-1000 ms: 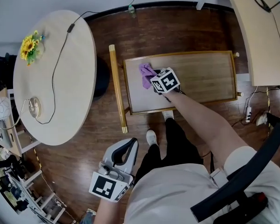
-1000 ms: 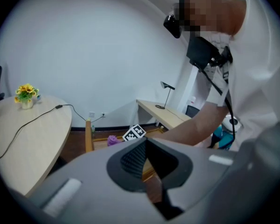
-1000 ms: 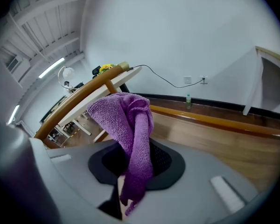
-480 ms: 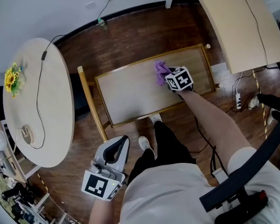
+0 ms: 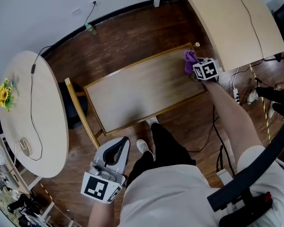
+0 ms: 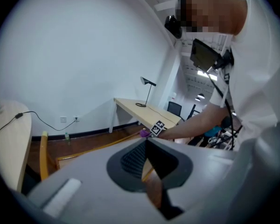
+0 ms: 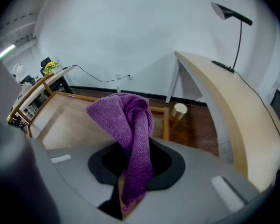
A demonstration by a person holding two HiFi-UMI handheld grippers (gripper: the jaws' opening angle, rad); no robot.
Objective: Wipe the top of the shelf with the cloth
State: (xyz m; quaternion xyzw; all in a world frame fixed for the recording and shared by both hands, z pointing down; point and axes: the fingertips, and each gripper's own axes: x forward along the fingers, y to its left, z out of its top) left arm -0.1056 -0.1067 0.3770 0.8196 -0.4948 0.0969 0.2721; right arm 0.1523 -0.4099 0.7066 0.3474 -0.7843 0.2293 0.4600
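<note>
The shelf top [image 5: 142,89] is a long wooden panel with a raised rim. The purple cloth [image 5: 190,59] lies bunched at its right end, close to the corner post. My right gripper [image 5: 194,66] is shut on the cloth and reaches over that end. In the right gripper view the cloth [image 7: 130,125] stands up from between the closed jaws of the right gripper [image 7: 129,174], with the shelf top [image 7: 67,118] behind it. My left gripper [image 5: 122,144] hangs low by the person's leg, away from the shelf, shut on nothing. In the left gripper view the left gripper [image 6: 147,155] faces the shelf [image 6: 84,150].
A round table [image 5: 33,126] with sunflowers [image 5: 4,94] and a cable stands to the left. A long desk [image 5: 232,18] stands close to the shelf's right end, with a lamp [image 7: 229,13] on it. Cables and a power strip [image 5: 236,96] lie on the floor at right.
My right gripper has drawn the cloth along the shelf top from its left part to its right end. The left gripper has stayed low by the leg.
</note>
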